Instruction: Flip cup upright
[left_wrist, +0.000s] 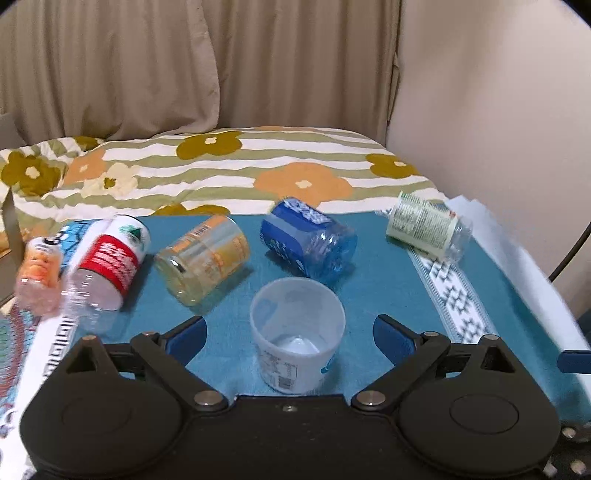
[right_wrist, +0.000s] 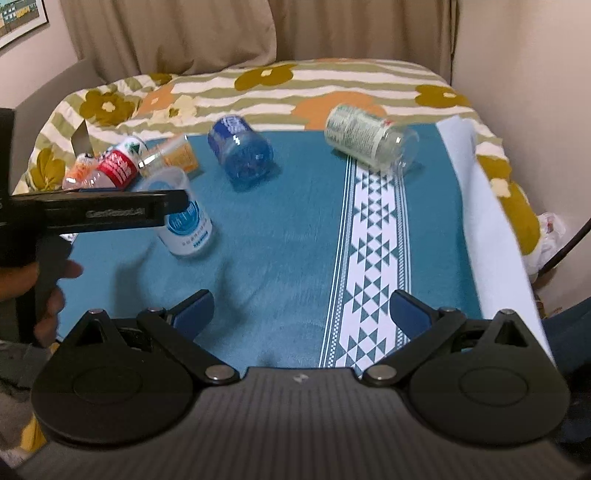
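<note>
A translucent white plastic cup (left_wrist: 297, 332) with a blue label stands upright, mouth up, on the teal cloth (left_wrist: 384, 284). My left gripper (left_wrist: 290, 334) is open, its blue pads on either side of the cup with a gap on each side. In the right wrist view the cup (right_wrist: 184, 218) stands at the left, partly behind the left gripper's black body (right_wrist: 92, 214). My right gripper (right_wrist: 301, 308) is open and empty over the cloth (right_wrist: 288, 229), well to the right of the cup.
Several containers lie on their sides behind the cup: a blue bottle (left_wrist: 310, 242), a yellow jar (left_wrist: 203, 254), a red-labelled bottle (left_wrist: 107, 266), an orange bottle (left_wrist: 37, 273) and a green-labelled jar (left_wrist: 428, 229). A flowered bedspread (left_wrist: 229, 166) and curtains lie beyond.
</note>
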